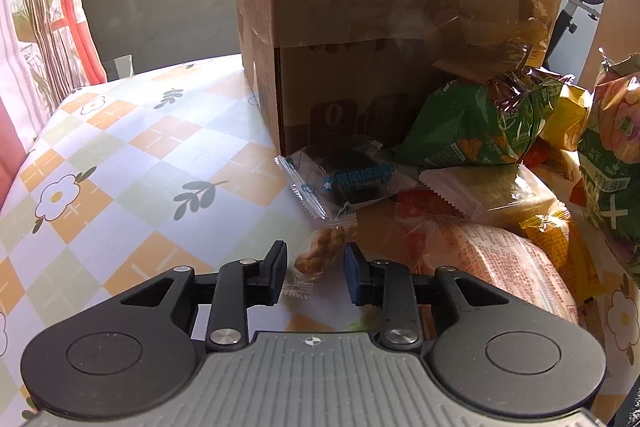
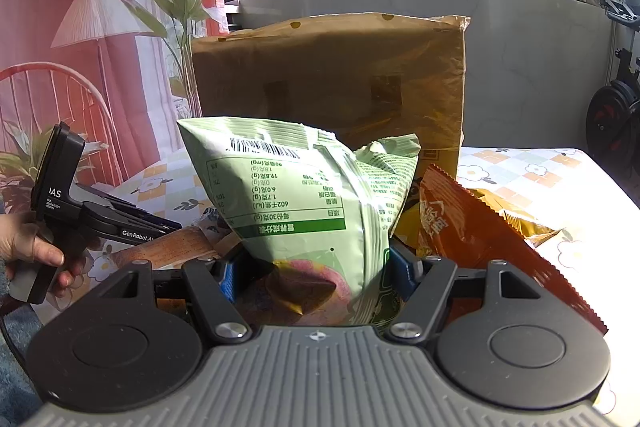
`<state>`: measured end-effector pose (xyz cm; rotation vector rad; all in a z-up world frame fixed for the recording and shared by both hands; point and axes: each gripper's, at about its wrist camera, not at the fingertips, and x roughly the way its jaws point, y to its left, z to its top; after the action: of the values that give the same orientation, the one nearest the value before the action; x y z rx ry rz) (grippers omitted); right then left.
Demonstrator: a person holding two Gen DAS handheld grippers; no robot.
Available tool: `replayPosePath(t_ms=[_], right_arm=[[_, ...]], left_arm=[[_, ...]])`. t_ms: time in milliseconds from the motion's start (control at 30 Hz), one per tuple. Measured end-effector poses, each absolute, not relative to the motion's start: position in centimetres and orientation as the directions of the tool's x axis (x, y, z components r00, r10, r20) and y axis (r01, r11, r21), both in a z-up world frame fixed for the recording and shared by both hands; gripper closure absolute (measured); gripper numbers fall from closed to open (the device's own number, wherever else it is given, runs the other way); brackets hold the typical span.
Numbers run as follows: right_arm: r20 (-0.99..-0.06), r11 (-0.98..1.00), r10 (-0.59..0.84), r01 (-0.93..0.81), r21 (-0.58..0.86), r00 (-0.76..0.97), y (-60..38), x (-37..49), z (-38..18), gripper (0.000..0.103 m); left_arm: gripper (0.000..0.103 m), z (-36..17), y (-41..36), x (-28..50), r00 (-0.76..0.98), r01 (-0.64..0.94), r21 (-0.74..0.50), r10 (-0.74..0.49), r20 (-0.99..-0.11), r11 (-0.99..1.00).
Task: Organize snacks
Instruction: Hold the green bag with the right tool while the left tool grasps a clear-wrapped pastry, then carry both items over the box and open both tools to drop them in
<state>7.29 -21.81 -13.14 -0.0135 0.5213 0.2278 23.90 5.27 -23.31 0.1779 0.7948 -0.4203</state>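
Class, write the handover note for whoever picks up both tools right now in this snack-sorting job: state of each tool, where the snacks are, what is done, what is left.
Left tool: open, its pads either side of the small twisted-snack packet lying on the table; not gripped.
Right tool: shut on the pale green snack bag, held upright.
The other snacks are piled beside the cardboard box, among them the dark biscuit packet and the orange bag.
Done: nothing visibly sorted.
Left: probably grip the small packet, place the green bag, work through the pile.
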Motion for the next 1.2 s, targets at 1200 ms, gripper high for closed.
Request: replayPosePath(t_ms=[1200], right_arm=[[-0.381, 0.970, 0.240, -0.232, 0.069, 0.893, -22.8, 5.7, -9.3, 0.032]], left_arm=[[0.085, -11.6, 6.0, 16.8, 0.785, 0.364, -0.109, -0.367, -0.498, 0.925]])
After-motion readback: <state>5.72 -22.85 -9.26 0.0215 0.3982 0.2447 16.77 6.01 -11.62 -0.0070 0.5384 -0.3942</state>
